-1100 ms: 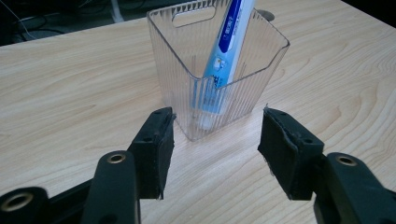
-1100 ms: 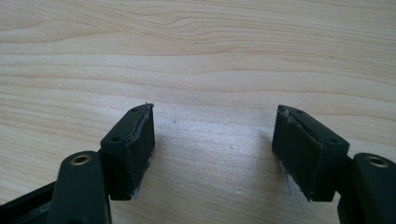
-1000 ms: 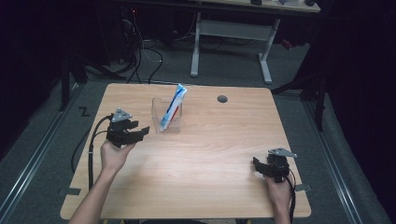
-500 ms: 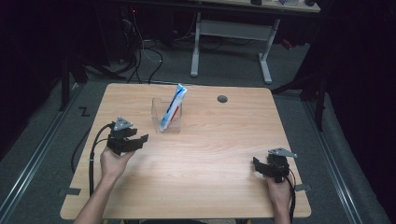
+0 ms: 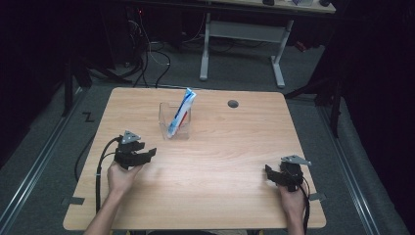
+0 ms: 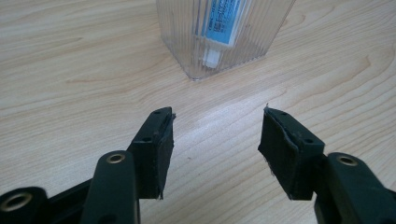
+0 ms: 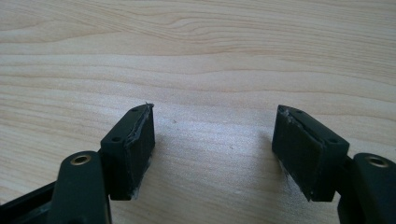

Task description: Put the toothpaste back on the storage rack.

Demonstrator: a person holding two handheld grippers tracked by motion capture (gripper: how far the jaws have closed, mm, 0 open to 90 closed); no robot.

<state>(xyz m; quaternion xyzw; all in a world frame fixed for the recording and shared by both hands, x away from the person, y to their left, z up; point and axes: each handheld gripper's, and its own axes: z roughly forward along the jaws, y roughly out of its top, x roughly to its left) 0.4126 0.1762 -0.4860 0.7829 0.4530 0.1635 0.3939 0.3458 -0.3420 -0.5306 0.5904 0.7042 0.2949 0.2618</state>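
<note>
The wooden table carries a clear ribbed container ahead of the left gripper, near but apart. A blue-and-white tube leans inside it; the left gripper view shows its white cap end down. Both grippers gape wide and empty; the right gripper lies well apart over bare wood.

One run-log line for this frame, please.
left gripper: open, empty, facing clear holder | right gripper: open, empty, over bare table | toothpaste tube: leaning in holder
</note>
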